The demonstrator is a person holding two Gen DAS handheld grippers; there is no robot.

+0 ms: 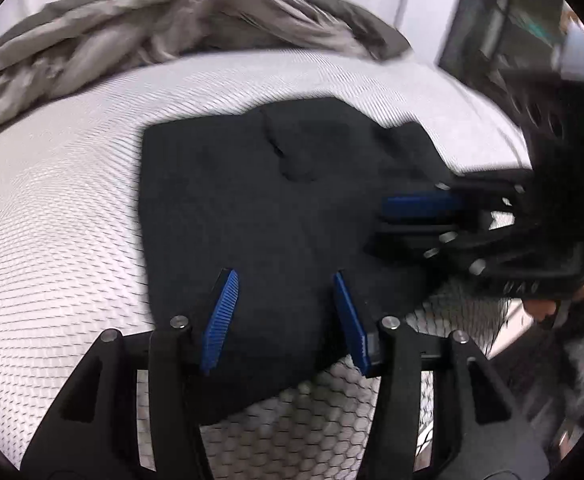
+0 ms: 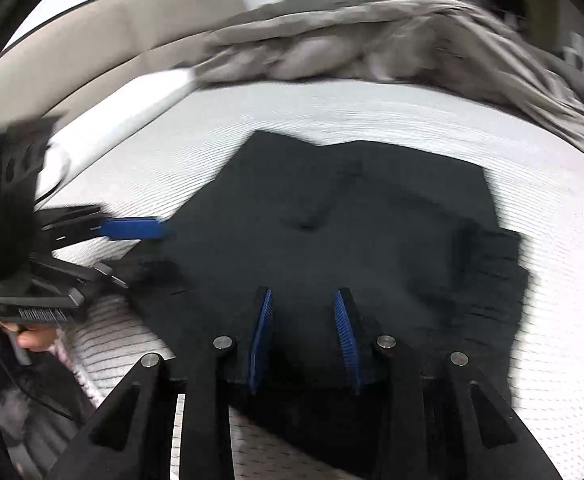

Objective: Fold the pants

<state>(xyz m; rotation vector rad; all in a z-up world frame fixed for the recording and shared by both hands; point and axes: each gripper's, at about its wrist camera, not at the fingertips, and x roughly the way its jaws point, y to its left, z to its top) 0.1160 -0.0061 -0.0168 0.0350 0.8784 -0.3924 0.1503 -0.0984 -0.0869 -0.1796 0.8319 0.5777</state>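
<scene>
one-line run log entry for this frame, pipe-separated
task: fold pants | pants: black, bunched on white mattress | left claw: open over pants | right claw: open over pants | grey blanket: behind

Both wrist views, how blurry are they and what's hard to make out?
Left wrist view: motion blur smears the grey blanket; black pants show few folds. Right wrist view: stronger smear on the blanket and pants edges; fisheye bends the white mattress.
</scene>
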